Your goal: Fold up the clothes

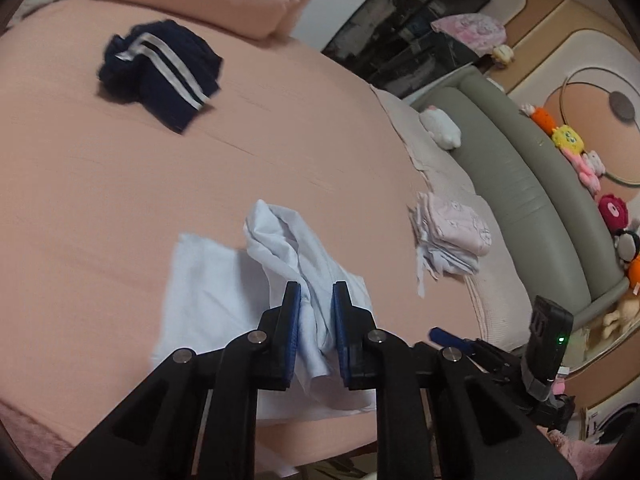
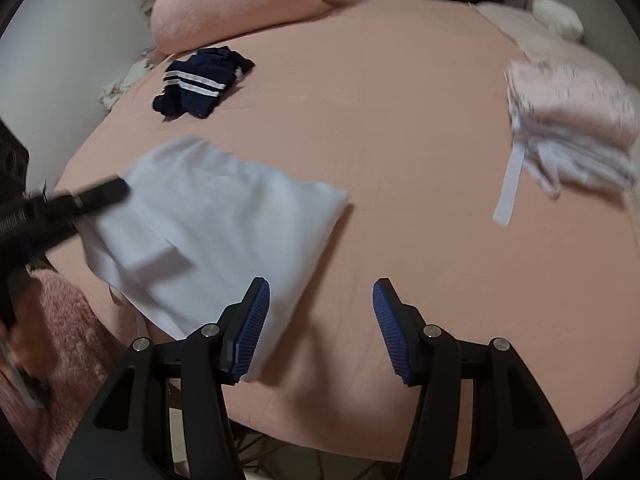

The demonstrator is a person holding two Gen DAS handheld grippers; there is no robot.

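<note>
Pale-blue soft garment bunched between left gripper fingers, pinched; right gripper fingers wide apart, empty.

Beside the matt pink cloth bedsheet, a smooth pale-blue cloth garment and ribbed blue pads are seen.

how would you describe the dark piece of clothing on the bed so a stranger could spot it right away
Start at the big pink bed and look toward its far end, where the pink pillow lies. Just in front of that pillow sits a small crumpled navy garment. It is the only dark item on the bed and has two white stripes, unlike the pale blue cloth and the pink folded pile.
</note>
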